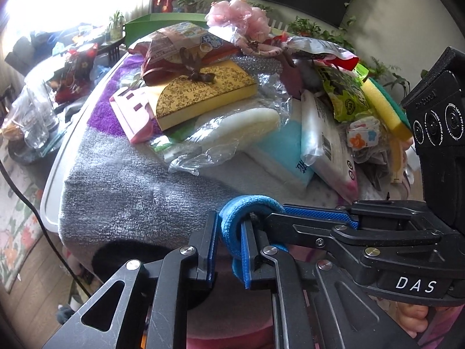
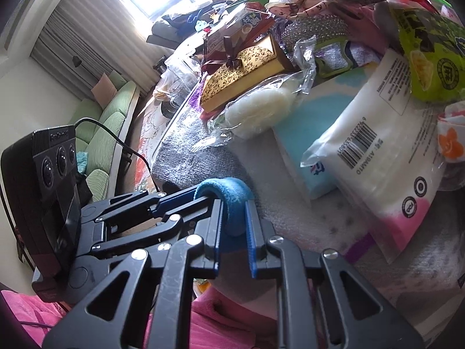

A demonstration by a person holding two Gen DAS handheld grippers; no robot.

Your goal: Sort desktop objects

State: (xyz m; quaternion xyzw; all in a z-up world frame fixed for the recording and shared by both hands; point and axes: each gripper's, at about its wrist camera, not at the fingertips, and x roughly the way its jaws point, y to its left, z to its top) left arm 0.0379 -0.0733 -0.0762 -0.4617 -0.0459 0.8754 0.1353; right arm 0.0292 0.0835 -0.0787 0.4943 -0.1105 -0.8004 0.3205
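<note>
A blue terry-cloth band (image 1: 232, 226) is held in the air just in front of the grey fluffy mat (image 1: 122, 192). My left gripper (image 1: 228, 232) is shut on one side of the band. My right gripper (image 2: 234, 218) is shut on the band (image 2: 229, 200) too, and its fingers (image 1: 314, 213) enter the left wrist view from the right. Behind lies a heap: a gold patterned box with a brown ribbon (image 1: 203, 93), a white sponge in clear wrap (image 1: 232, 128), a light blue tissue pack (image 1: 284, 151), a white wipes pack (image 2: 386, 157), a green snack bag (image 2: 433, 55).
A yellow-green sponge (image 1: 386, 107), a floral hair tie (image 1: 363, 133), a pink fluffy flower (image 1: 241, 17) and a pink card (image 1: 130, 116) are in the heap. Glass jars (image 1: 35, 116) stand on a side table to the left. A green sofa (image 2: 107, 122) is beyond.
</note>
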